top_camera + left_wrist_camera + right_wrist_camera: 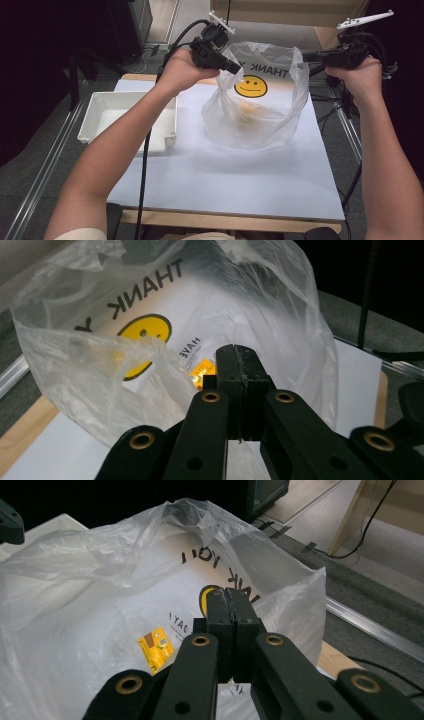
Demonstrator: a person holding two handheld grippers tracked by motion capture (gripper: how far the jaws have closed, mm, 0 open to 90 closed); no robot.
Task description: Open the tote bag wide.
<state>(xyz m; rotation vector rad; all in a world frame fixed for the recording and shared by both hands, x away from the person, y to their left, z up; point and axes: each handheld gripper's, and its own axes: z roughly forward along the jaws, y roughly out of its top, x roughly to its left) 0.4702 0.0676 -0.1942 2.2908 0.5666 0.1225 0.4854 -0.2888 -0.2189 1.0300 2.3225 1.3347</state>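
A clear plastic bag (pixel 260 117) printed with "THANK YOU" and a yellow smiley face (pixel 250 86) stands open on the white tabletop (pixel 225 175). My left gripper (pixel 235 68) is shut on the bag's left rim and holds it up. On the opposite side my right gripper (pixel 308 62) is shut on the right rim. In the left gripper view the jaws (pixel 239 352) are closed tight, with the bag (pixel 250 300) spread beyond them. The right gripper's jaws (pixel 229 594) are closed the same way against the bag (pixel 100 630). A small yellow-orange packet (pixel 156 649) lies inside the bag.
A shallow white tray (pixel 95 107) sits at the table's left edge, under my left forearm. Black cables trail off both grippers. Dark floor and metal rails flank the table, and the table's wooden edge runs along the front.
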